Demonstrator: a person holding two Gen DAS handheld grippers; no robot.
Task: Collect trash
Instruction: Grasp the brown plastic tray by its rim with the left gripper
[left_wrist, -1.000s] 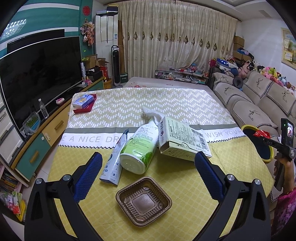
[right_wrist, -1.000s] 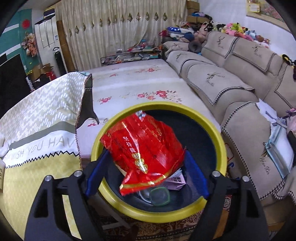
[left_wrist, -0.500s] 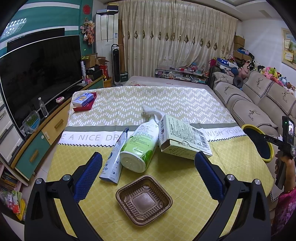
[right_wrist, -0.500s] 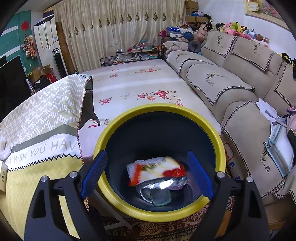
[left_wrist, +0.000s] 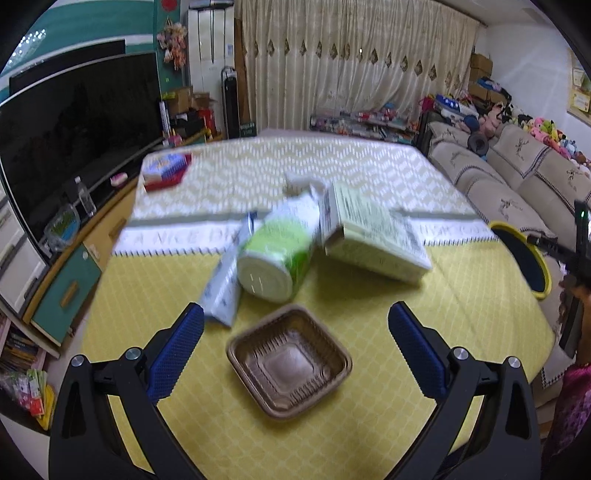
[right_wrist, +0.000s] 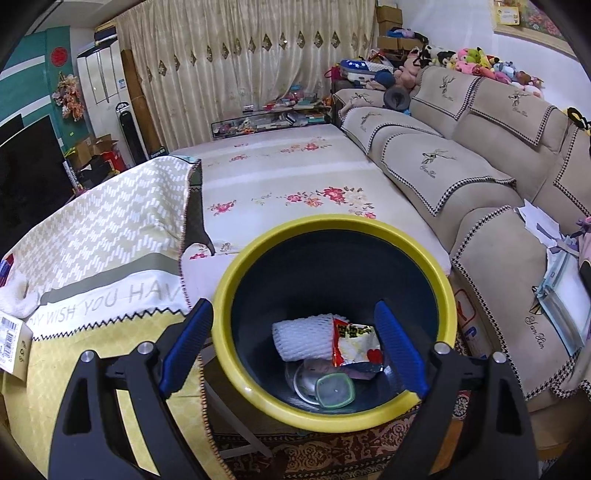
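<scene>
A brown plastic tray (left_wrist: 290, 360) lies on the yellow tablecloth (left_wrist: 424, 295), just in front of my left gripper (left_wrist: 295, 321), which is open and empty. Behind the tray lie a green-and-white spray bottle (left_wrist: 275, 254), a white pouch (left_wrist: 221, 288) and a pale cardboard box (left_wrist: 369, 232). My right gripper (right_wrist: 293, 314) hangs open and empty over the yellow-rimmed dark bin (right_wrist: 332, 221). Inside the bin rest a red snack wrapper (right_wrist: 356, 339), a white foam net (right_wrist: 303, 339) and a green-rimmed lid (right_wrist: 334, 389). The bin (left_wrist: 524, 258) also shows off the table's right edge.
A red-and-blue box (left_wrist: 166, 170) sits at the table's far left. A television (left_wrist: 74, 147) and low cabinet (left_wrist: 66, 288) line the left side. A beige sofa (right_wrist: 480, 166) stands right of the bin, and a flowered mat (right_wrist: 295, 184) lies behind it.
The red wrapper left my right gripper and dropped into the bin, where it lies crumpled. My left gripper has sunk a little toward the brown tray.
</scene>
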